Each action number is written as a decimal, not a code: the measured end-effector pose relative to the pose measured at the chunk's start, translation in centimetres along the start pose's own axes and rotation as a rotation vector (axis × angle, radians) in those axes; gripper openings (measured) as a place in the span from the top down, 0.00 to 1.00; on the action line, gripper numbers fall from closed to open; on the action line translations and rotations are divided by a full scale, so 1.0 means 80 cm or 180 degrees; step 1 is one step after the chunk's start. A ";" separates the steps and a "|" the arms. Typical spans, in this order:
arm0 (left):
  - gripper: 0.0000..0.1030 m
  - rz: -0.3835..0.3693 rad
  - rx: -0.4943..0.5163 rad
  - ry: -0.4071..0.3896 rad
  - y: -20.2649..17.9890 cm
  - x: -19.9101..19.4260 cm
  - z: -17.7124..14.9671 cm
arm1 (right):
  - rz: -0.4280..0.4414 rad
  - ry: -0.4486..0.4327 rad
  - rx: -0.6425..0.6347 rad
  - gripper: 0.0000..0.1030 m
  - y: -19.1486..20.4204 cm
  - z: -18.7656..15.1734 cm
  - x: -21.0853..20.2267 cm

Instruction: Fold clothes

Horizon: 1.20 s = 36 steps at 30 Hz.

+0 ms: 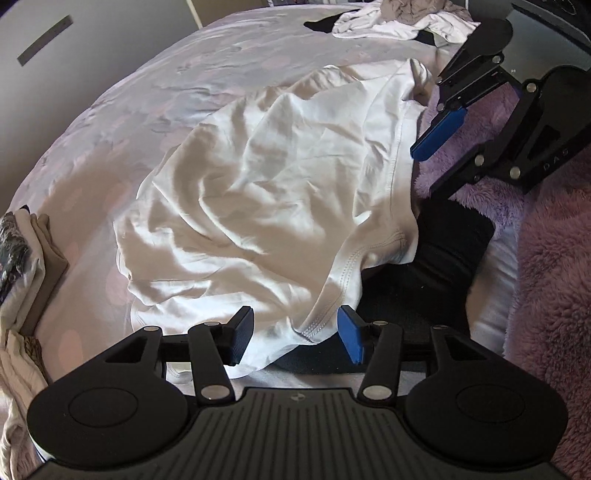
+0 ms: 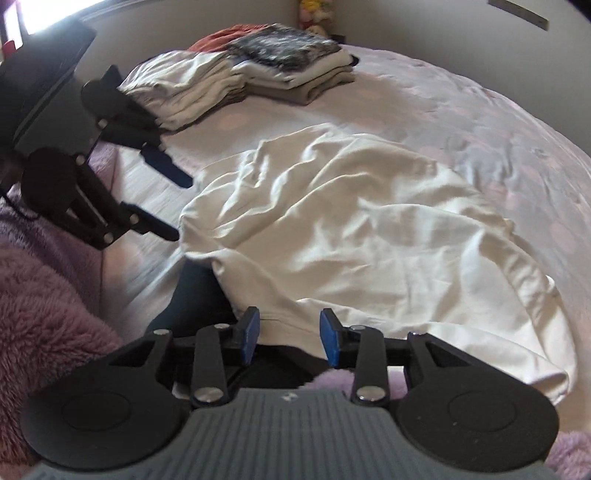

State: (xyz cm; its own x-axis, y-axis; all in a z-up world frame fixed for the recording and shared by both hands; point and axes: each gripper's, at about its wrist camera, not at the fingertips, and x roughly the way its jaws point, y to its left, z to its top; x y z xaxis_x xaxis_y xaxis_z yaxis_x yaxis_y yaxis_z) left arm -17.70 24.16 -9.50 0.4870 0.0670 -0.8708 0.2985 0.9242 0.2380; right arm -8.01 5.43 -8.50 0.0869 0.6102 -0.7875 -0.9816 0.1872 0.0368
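White garment [image 1: 266,199] lies crumpled, unfolded, mid-bed on the pale spotted bedsheet [image 1: 155,96]. In the left wrist view its stitched hem runs from 1 o'clock down to 6 o'clock, and the hem corner sits right at the left gripper [image 1: 295,338].

Left gripper: jaws parted, medium-wide, pointing steeply down. Hem corner is between the fingertips, pads not pressing on it. Not gripping.

Right gripper [image 2: 290,338]: jaws parted, a bit narrower, also angled down at the near hem. Cloth edge lies in the gap, no clamp visible. This view is motion-blurred at lower left.

Each gripper shows in the other's camera: the right one at 2 o'clock in the left view, beside the garment's right edge, and the left one at 9 o'clock in the right view, at the garment's left corner.

Edges and room:
- Free sheet beyond the garment from 10 to 12 o'clock in the left view, and from 12 to 3 o'clock in the right view.
- Folded stack [image 2: 295,70] at 12 o'clock in the right view, well apart from the garment.
- Loose clothes pile [image 1: 402,20] at 1 o'clock in the left view, at the far bed edge.
- Purple fluffy blanket [image 1: 554,277] borders the near side at 3 to 4 o'clock in the left view.
- Dark garment [image 1: 443,251] pokes out from under the white hem at 4 o'clock.
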 end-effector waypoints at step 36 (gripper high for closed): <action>0.71 0.0035 0.0784 -0.0128 -0.028 -0.011 0.012 | -0.0126 0.0095 -0.0571 0.88 0.044 0.000 0.019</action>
State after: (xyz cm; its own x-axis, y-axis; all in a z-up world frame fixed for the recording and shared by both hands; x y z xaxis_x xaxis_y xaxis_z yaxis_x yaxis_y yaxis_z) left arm -18.01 21.69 -8.85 0.5222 0.0570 -0.8509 0.4817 0.8037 0.3494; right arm -11.29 7.04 -9.55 0.1236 0.5815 -0.8041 -0.9923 0.0687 -0.1029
